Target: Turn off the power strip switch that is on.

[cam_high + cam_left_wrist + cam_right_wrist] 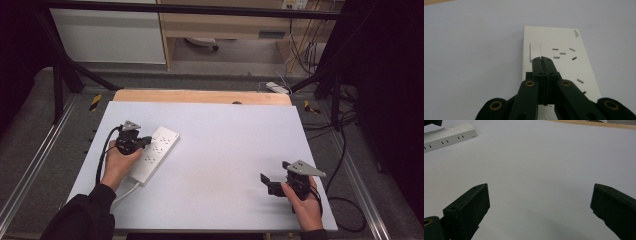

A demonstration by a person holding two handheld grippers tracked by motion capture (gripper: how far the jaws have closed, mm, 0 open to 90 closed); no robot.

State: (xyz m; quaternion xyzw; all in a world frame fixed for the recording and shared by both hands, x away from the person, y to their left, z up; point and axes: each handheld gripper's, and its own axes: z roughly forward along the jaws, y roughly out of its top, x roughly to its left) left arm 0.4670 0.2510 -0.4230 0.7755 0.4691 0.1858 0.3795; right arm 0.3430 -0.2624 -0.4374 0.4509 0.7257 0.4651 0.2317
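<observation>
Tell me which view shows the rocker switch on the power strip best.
The left gripper view: the switch sits just beyond the shut jaws of the left gripper, on the power strip. The high view shows the whole strip, the switch too small to tell. The right gripper view catches the strip's side.

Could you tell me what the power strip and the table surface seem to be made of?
Power strip: likely hard white plastic, smooth and faintly glossy, with crisp moulded slots and a flush rocker switch. Table: a matte, pale grey-blue sheet, perhaps laminate or a mat, lying flat without glare; the strip at its far edge looks like bare wood.
</observation>
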